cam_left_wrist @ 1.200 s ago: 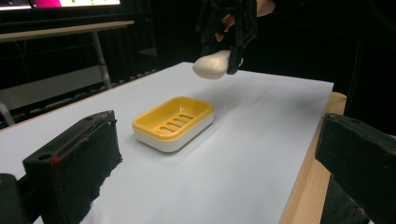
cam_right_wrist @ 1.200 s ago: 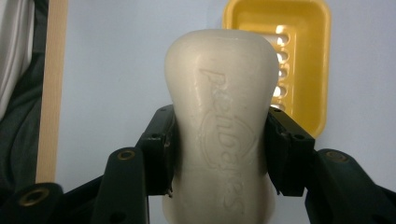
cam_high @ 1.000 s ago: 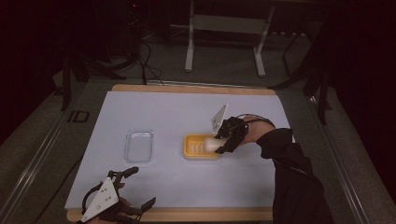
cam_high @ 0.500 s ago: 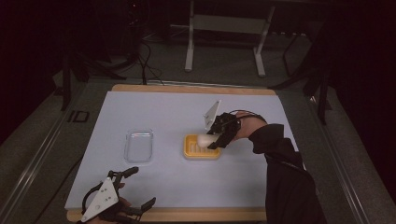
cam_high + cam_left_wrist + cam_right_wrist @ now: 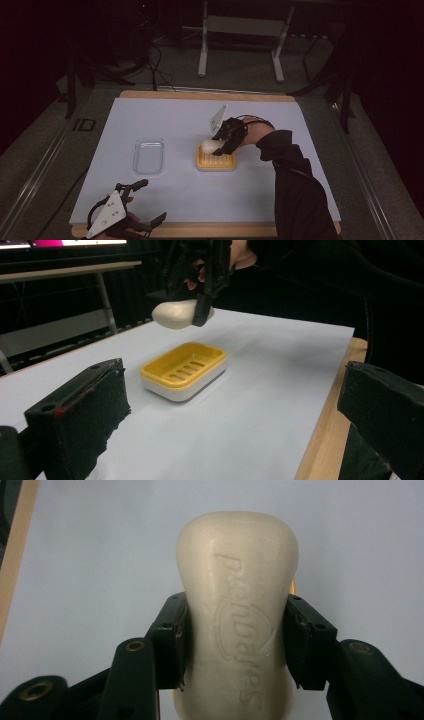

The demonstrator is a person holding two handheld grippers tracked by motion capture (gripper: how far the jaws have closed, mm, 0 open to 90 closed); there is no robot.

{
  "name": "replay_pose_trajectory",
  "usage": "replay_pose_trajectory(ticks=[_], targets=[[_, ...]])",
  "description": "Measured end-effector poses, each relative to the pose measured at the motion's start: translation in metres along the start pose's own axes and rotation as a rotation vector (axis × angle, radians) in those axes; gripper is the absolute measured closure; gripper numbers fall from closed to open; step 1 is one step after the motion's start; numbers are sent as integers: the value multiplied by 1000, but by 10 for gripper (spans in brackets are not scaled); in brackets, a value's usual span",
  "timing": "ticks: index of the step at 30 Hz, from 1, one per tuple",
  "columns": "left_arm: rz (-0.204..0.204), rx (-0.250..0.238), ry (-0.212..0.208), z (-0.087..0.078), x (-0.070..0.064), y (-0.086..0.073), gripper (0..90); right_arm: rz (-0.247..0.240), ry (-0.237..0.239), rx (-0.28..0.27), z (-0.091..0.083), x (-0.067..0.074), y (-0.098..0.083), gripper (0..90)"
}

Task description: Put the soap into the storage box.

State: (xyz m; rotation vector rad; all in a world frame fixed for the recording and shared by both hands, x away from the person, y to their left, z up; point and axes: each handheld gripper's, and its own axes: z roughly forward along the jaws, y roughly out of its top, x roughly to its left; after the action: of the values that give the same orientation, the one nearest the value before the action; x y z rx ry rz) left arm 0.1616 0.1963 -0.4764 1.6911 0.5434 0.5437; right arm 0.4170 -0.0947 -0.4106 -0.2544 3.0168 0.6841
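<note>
A cream bar of soap point(image 5: 239, 610) with embossed lettering sits between the two black jaws of my right gripper point(image 5: 235, 640), which is shut on it. In the high view the right gripper point(image 5: 220, 144) holds the soap point(image 5: 209, 146) in the air over the far left end of the yellow soap dish point(image 5: 216, 162). From the left gripper view the soap point(image 5: 175, 315) hangs above and behind the dish point(image 5: 184, 370). My left gripper point(image 5: 146, 201) rests at the near left edge of the table, open with nothing between its fingers.
A clear plastic lid or tray point(image 5: 149, 155) lies on the white mat point(image 5: 200, 200) left of the dish. The wooden table edge point(image 5: 210, 229) runs along the front. A metal stand point(image 5: 240, 30) is beyond the table.
The right gripper has lifted the soap and carried it leftward and slightly away, from the dish's right side to above its left end. The left gripper has stayed put.
</note>
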Motion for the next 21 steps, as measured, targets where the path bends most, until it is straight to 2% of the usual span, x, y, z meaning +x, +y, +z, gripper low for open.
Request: replay_pose_trajectory(ticks=[4,10,13,21], targets=[[-3,-3,2,-1,0,0,1,5,19,-35,6,-4,-1,496],[-3,-8,7,-2,-1,0,1,11,41,-31,19,-7,-3,496],[-5,-10,7,-3,0,0,1,21,61,-20,30,-10,-6,496],[-6,-7,4,-3,-1,0,1,37,61,35,51,-14,-20,496]])
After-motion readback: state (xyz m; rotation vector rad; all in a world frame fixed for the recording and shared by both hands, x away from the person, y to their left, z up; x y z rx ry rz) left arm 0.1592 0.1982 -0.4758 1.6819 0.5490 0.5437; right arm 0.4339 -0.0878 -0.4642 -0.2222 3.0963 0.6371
